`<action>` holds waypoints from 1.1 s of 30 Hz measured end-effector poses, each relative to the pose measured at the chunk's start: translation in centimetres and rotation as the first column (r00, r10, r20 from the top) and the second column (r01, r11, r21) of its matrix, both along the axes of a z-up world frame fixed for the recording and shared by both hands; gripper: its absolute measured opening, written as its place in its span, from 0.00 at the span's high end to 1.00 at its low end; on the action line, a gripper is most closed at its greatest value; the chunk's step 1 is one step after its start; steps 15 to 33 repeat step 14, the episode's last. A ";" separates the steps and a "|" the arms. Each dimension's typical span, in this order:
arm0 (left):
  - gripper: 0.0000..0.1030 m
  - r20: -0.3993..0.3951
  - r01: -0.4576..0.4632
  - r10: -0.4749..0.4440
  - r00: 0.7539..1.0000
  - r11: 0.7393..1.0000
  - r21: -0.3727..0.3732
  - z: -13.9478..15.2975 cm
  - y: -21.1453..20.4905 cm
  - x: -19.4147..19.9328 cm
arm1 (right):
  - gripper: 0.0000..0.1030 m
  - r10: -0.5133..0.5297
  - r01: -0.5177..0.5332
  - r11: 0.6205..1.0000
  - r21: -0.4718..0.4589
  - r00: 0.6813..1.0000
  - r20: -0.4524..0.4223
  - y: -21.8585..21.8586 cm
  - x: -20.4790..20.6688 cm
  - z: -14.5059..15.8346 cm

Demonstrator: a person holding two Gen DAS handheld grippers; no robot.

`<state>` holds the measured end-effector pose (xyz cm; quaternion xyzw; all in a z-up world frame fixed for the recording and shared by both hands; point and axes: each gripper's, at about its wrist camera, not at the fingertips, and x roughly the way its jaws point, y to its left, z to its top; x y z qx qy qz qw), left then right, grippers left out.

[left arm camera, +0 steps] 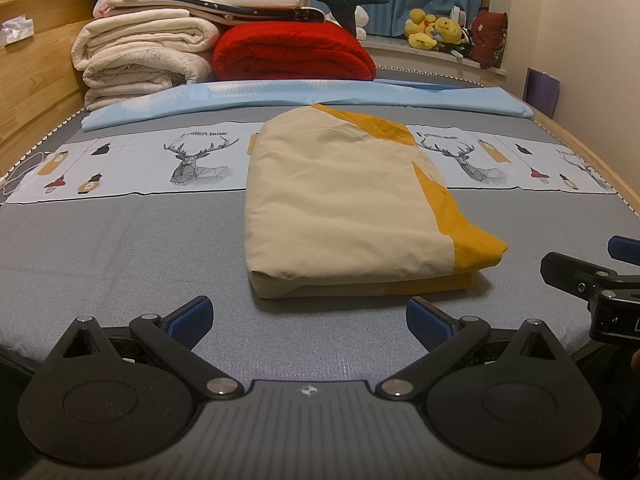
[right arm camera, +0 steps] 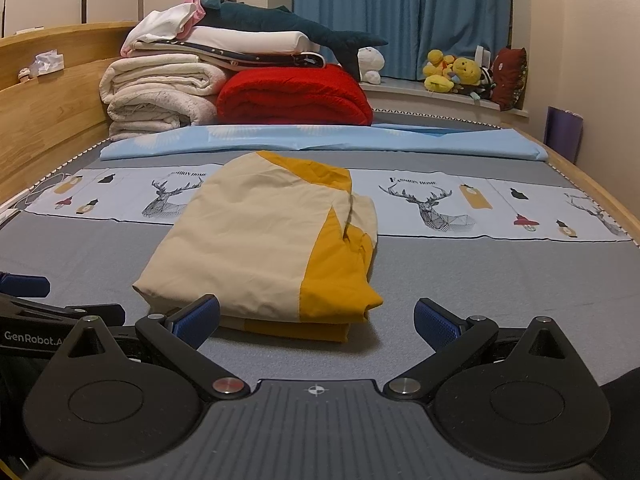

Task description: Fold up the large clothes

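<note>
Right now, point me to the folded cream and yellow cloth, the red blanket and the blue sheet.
folded cloth (left arm camera: 340, 208), left wrist view, middle of the cream top face.
red blanket (right arm camera: 294, 98), right wrist view, front of the folded roll.
blue sheet (right arm camera: 280, 138), right wrist view, flat strip behind the cloth.

Place: home bedroom — wooden-framed bed (right arm camera: 52, 120) filling the room | folded blankets (right arm camera: 160, 96) stacking at the headboard | blue curtains (right arm camera: 400, 16) hanging | plush toys (right arm camera: 452, 72) sitting on the windowsill — lived-in.

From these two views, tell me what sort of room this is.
Most likely a bedroom: a bed with a wooden headboard, stacked folded blankets, and plush toys on the windowsill beside blue curtains.
</note>
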<state>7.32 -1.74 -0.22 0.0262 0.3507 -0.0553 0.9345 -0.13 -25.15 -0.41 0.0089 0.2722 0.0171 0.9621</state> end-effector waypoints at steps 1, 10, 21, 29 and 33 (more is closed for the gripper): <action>0.00 0.000 -0.001 0.001 1.000 1.000 0.000 0.0 0.0 0.0 | 0.01 0.000 0.000 1.000 0.001 1.000 0.000 -0.1 0.0 0.0; 0.00 0.001 0.008 -0.008 1.000 1.000 0.002 -0.2 0.0 0.0 | 0.01 0.001 -0.001 1.000 0.002 1.000 0.000 0.1 0.0 0.0; 0.00 0.000 0.012 -0.012 1.000 1.000 0.001 -0.4 0.0 0.0 | 0.01 0.007 -0.007 1.000 0.002 1.000 -0.002 0.1 -0.1 -0.2; 0.00 0.000 0.012 -0.012 1.000 1.000 0.001 -0.4 0.0 0.0 | 0.01 0.007 -0.007 1.000 0.002 1.000 -0.002 0.1 -0.1 -0.2; 0.00 0.000 0.012 -0.012 1.000 1.000 0.001 -0.4 0.0 0.0 | 0.01 0.007 -0.007 1.000 0.002 1.000 -0.002 0.1 -0.1 -0.2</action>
